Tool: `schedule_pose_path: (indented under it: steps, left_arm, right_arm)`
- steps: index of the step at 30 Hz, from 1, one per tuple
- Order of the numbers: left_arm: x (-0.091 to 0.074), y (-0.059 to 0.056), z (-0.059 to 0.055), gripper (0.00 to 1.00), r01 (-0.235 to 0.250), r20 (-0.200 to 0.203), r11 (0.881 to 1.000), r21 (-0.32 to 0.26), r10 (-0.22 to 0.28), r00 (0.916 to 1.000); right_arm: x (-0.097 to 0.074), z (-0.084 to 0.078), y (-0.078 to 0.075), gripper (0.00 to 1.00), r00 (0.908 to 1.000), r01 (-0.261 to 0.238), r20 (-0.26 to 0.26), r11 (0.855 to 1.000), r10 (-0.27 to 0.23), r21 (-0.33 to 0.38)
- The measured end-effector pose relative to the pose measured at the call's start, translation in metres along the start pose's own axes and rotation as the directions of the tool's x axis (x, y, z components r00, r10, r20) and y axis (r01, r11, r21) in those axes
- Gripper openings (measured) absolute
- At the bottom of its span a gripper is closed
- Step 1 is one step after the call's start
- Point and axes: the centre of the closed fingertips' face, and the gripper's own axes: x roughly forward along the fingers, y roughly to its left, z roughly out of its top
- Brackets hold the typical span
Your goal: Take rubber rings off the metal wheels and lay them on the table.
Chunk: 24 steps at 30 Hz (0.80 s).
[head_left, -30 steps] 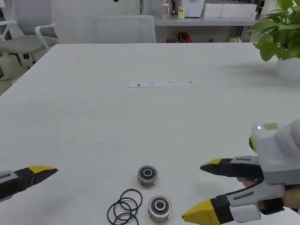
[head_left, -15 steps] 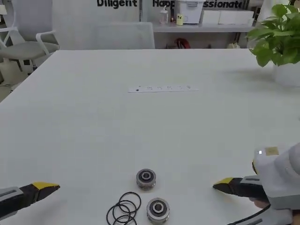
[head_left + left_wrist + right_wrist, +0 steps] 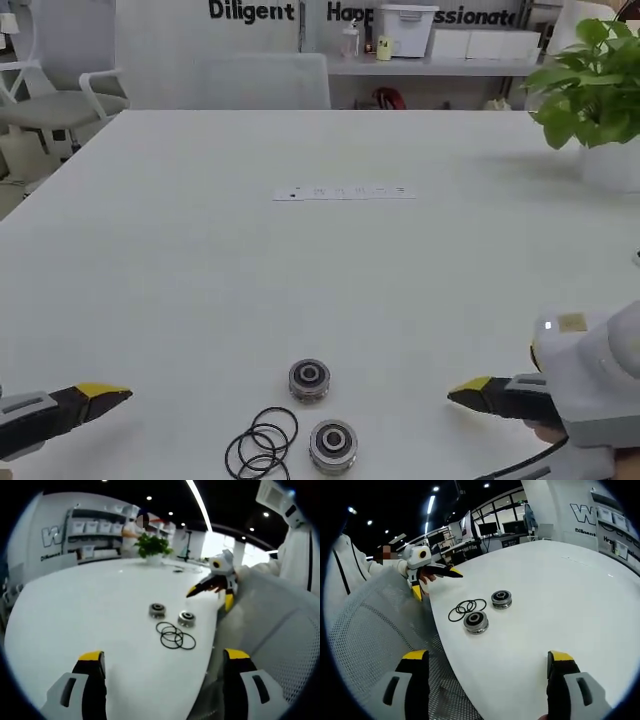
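Drawn back from metal wheels (image 3: 309, 379).
Left gripper (image 3: 165, 655), right gripper (image 3: 487, 657): fingers released, empty; rubber rings (image 3: 263, 448) heaped on surface (image 3: 300, 280), seemingly done.

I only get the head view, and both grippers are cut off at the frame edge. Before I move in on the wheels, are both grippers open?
Observer: The left gripper is open. Its own view shows the jaws wide apart with nothing between them.
Operator: And the right one?
Observer: The right gripper is open as well, with nothing between its jaws.
Operator: The ring pile sits at my bottom edge. Is all of it on the table?
Observer: Yes. In the left gripper view the rubber rings lie whole on the table, overlapping one another, just inside its edge.
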Motion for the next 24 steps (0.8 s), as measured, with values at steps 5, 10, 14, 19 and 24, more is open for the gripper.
schedule_pose_path:
  steps: [5, 10, 14, 19, 24]
  left_arm:
    - [0.0003, -0.0001, 0.0011, 0.99, -0.002, 0.004, 1.000, 0.001, 0.002, 1.0000]
    - [0.0004, 0.0008, 0.0025, 0.98, -0.006, 0.011, 1.000, -0.002, 0.006, 0.9999]
    - [0.0012, 0.0017, 0.0043, 0.98, -0.009, 0.018, 1.000, -0.001, 0.009, 0.9998]
    - [0.0039, 0.0022, 0.0060, 0.98, -0.008, 0.027, 1.000, -0.010, 0.009, 0.9996]
    - [0.0054, 0.0027, 0.0079, 0.97, -0.009, 0.030, 1.000, -0.001, 0.009, 0.9995]
  right_arm:
    - [0.0002, 0.0007, 0.0008, 0.95, 1.0000, 0.003, -0.001, 1.000, -0.003, -0.004]
    - [-0.0005, 0.0023, 0.0011, 0.93, 0.9999, 0.013, 0.008, 1.000, -0.013, -0.006]
    - [-0.0009, 0.0025, 0.0013, 0.92, 0.9998, 0.016, 0.012, 1.000, -0.016, 0.003]
    - [-0.0008, 0.0022, 0.0002, 0.92, 0.9998, 0.020, 0.009, 1.000, -0.020, 0.005]
    - [-0.0016, 0.0027, 0.0006, 0.91, 0.9997, 0.022, 0.009, 1.000, -0.022, 0.006]
